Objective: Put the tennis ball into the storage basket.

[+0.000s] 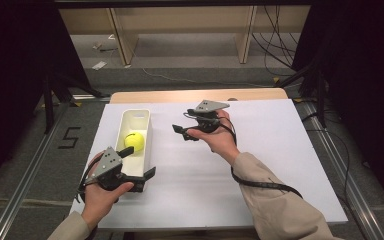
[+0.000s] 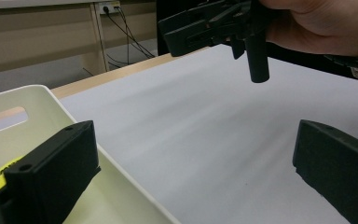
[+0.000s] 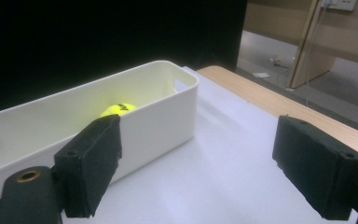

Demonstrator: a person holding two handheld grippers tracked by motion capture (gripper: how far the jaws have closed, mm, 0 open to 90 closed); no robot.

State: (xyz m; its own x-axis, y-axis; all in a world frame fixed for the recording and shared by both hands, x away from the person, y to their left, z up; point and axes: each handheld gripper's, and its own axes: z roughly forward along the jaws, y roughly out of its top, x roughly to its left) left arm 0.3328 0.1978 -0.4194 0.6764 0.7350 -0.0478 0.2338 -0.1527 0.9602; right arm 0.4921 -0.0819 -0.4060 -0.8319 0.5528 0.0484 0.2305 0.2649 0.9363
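White table [image 1: 260, 165], dark room. Ball [image 1: 134, 141] in bin [image 1: 141, 116]; left gripper [image 1: 139, 167] and right gripper [image 1: 181, 131] both spread, empty. Best: descend straight, jaws straddling ball, clear of bin walls.

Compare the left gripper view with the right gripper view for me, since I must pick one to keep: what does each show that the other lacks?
Left gripper view alone: the right tongs in the person's hand, above the white sheet. Right gripper view alone: the white bin's outer side wall, and more of the yellow ball inside it. Both share: the bin with its handle slot, the ball, the sheet, the wooden table edge, and open black jaws.
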